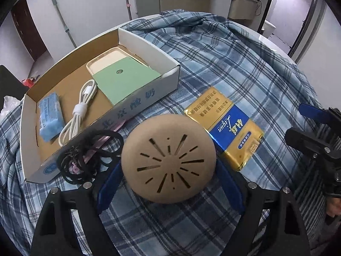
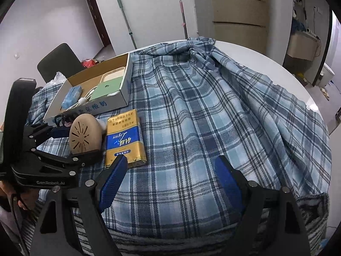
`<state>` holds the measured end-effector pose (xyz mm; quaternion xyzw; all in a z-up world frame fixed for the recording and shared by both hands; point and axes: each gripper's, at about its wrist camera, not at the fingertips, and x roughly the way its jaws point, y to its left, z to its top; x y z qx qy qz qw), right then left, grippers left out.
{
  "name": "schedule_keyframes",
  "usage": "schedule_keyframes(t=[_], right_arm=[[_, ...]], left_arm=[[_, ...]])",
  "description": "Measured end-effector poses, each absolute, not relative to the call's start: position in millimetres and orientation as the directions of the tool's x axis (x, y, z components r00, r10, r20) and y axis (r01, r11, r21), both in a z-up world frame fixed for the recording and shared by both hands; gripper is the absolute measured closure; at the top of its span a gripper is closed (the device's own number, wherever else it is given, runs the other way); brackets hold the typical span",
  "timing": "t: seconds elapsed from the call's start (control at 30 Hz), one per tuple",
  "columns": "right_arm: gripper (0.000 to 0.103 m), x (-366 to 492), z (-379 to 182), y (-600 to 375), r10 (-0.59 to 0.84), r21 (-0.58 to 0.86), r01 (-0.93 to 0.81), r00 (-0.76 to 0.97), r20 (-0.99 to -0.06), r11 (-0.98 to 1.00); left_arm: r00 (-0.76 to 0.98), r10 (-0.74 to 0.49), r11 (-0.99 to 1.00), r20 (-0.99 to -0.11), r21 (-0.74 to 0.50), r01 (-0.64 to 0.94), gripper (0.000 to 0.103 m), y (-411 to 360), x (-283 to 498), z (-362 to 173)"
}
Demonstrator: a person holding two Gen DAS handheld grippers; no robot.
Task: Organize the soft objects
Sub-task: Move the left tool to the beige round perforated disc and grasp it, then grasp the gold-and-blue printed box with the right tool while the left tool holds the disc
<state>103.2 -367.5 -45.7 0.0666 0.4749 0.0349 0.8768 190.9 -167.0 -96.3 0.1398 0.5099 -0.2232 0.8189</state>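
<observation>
My left gripper [image 1: 169, 183] is shut on a tan round sponge puff [image 1: 168, 157] with slit marks, held just above the plaid cloth [image 1: 223, 64]. It also shows in the right wrist view [image 2: 85, 134]. A gold and blue tissue pack [image 1: 223, 125] lies flat on the cloth right of the puff, also in the right wrist view [image 2: 124, 138]. My right gripper [image 2: 170, 170] is open and empty over the cloth, its left fingertip by the pack's near edge.
An open cardboard box [image 1: 136, 100] at the left holds a blue tissue pack [image 1: 50, 116], a white cable [image 1: 78, 111] and a green and cream case [image 1: 121, 74]. Black hair ties [image 1: 89, 157] lie against the box front. The white table edge [image 2: 298, 81] shows at right.
</observation>
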Motion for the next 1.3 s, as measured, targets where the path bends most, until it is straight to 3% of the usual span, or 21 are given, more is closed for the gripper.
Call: schedule_keyframes(t=[0.3, 0.63, 0.8, 0.93, 1.13, 1.3], right_arm=[[0.02, 102, -36, -361, 0.109, 0.122, -0.015, 0.565, -0.818, 0.992], [0.02, 118, -32, -327, 0.182, 0.134, -0.127, 0.555, -0.812, 0.983], [0.026, 133, -37, -309, 0.237, 0.154, -0.196, 0.535, -0.811, 0.968], [0.032, 146, -44, -306, 0.193, 0.115, -0.176, 0.53, -0.826, 0.978], [0.032, 155, -53, -302, 0.173, 0.097, -0.169, 0.529, -0.831, 0.981], [0.032, 155, -63, -291, 0.191, 0.09, -0.213, 0.522, -0.831, 0.973]], left_arm=[[0.518, -0.243, 0.894, -0.82, 0.018, 0.448, 0.022, -148, 172, -61], [0.697, -0.2, 0.974, -0.689, -0.063, 0.217, 0.021, -79, 128, -8], [0.728, -0.169, 0.985, -0.664, -0.094, 0.144, 0.021, -58, 125, -6], [0.739, -0.173, 0.985, -0.652, -0.111, 0.133, 0.021, -52, 126, -9], [0.759, -0.168, 0.986, -0.629, -0.107, 0.13, 0.021, -49, 129, -22], [0.733, -0.157, 0.988, -0.662, -0.108, 0.114, 0.021, -44, 135, -46]])
